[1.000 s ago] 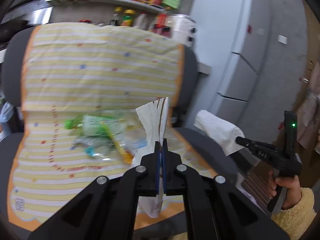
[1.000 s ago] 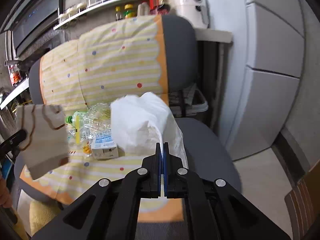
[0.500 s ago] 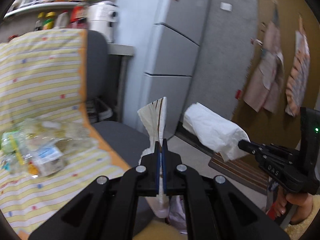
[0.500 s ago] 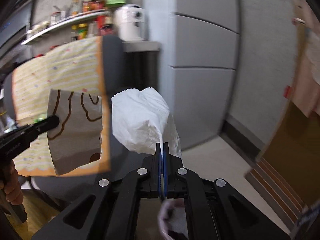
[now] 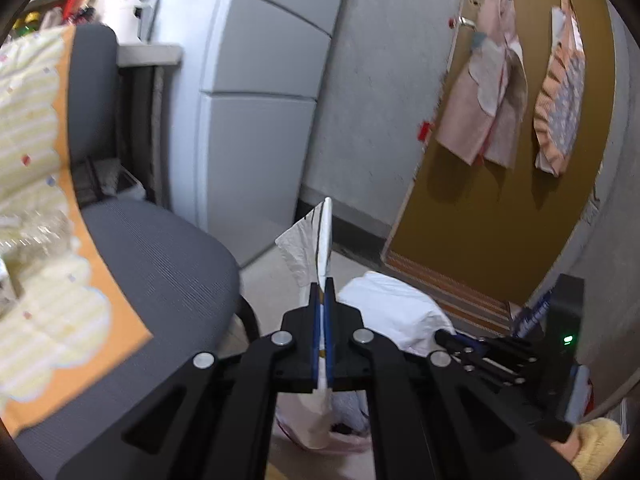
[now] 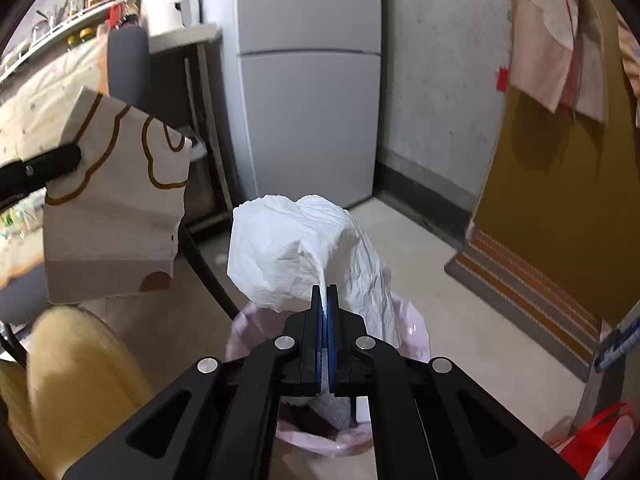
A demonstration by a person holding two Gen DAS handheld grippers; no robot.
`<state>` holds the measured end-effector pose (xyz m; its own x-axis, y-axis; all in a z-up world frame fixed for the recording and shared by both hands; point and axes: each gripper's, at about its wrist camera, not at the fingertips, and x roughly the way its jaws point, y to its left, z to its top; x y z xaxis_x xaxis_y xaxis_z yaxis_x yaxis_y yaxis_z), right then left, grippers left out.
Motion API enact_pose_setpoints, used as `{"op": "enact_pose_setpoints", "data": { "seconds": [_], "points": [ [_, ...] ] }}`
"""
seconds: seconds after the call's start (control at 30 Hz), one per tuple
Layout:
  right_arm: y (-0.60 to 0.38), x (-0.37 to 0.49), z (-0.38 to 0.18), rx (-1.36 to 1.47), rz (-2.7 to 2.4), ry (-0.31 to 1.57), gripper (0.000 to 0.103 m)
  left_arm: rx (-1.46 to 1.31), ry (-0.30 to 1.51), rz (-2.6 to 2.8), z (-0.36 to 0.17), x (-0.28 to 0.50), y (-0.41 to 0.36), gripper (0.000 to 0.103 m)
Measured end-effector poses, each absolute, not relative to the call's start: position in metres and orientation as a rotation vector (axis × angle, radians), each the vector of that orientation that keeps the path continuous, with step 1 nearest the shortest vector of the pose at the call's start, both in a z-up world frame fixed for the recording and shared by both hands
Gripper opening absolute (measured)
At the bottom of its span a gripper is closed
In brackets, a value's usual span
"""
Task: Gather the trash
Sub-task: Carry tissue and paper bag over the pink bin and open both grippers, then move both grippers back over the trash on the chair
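So both hands are loaded right now. The left hand-held gripper (image 5: pixel 324 284) is clamped tight on a flat paper wrapper (image 6: pixel 116 204) with brown squiggly outlines, and the right hand-held gripper (image 6: pixel 325 292) is pinched shut on a crumpled white tissue wad (image 6: pixel 304 252). The bin (image 6: pixel 420 328), lined with a pale pink bag, sits on the floor right below the right gripper, next to the grey office chair (image 5: pixel 160 260).

From the right wrist view the tissue hangs pretty much over the bin mouth already, its tail dipping past the rim. The wrapper is a different story: it's off to the left, over the chair edge, beside the bin and not above it.

My take on doing the drop well:
- Tissue first. It's light and floppy, so get it low into the opening before letting go, otherwise it could catch on the rim or the liner.
- Bring the wrapper across until it's clearly over the opening. It's flat and stiff-ish, so I'd tip it edge-down so it slides in instead of bridging the rim.
- Watch that the two grippers don't bump over that small opening. One at a time seems safer.

There's more clear plastic trash (image 5: pixel 32 232) left on the chair's striped cover (image 5: pixel 36 140), so this isn't the last trip.
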<state>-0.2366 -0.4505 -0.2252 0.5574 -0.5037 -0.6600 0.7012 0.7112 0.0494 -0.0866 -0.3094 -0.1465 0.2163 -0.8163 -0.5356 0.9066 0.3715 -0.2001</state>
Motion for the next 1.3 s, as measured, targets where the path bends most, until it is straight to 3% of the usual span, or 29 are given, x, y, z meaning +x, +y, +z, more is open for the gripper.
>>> {"op": "enact_pose_setpoints", "data": {
  "seconds": [0.2,0.23,0.27,0.33,0.37,0.53,0.8,1.1,1.13,1.17,1.23,1.3],
  "points": [
    [-0.464,-0.245,-0.265,0.391,-0.742,0.712,0.007,0.26,0.66,-1.252,-0.175,-0.111,-0.326,0.0],
    [-0.466,-0.244,-0.27,0.411,-0.739,0.725,0.012,0.265,0.664,-1.255,-0.177,-0.111,-0.326,0.0],
    [-0.47,-0.242,-0.277,0.438,-0.739,0.734,0.027,0.268,0.668,-1.256,-0.177,-0.111,-0.326,0.0],
    [-0.472,-0.239,-0.281,0.462,-0.736,0.739,0.041,0.269,0.668,-1.251,-0.177,-0.109,-0.325,0.0],
    [-0.474,-0.236,-0.281,0.471,-0.732,0.742,0.043,0.269,0.669,-1.25,-0.177,-0.108,-0.324,0.0],
    [-0.478,-0.238,-0.252,0.448,-0.745,0.676,0.043,0.266,0.676,-1.254,-0.174,-0.104,-0.322,0.0],
    [-0.477,-0.268,-0.16,0.342,-0.805,0.452,0.044,0.308,0.678,-1.349,-0.171,-0.119,-0.348,0.0],
    [-0.481,-0.276,-0.136,0.263,-0.841,0.426,0.044,0.427,0.752,-1.382,-0.212,-0.13,-0.408,0.001],
    [-0.48,-0.277,-0.135,0.253,-0.843,0.427,0.044,0.445,0.769,-1.377,-0.219,-0.13,-0.414,0.009],
    [-0.478,-0.276,-0.134,0.248,-0.843,0.429,0.044,0.454,0.781,-1.367,-0.224,-0.129,-0.418,0.023],
    [-0.477,-0.275,-0.134,0.248,-0.835,0.432,0.044,0.451,0.793,-1.349,-0.229,-0.125,-0.42,0.038],
    [-0.474,-0.271,-0.134,0.247,-0.828,0.44,0.044,0.443,0.797,-1.329,-0.229,-0.12,-0.417,0.038]
  ]
}}
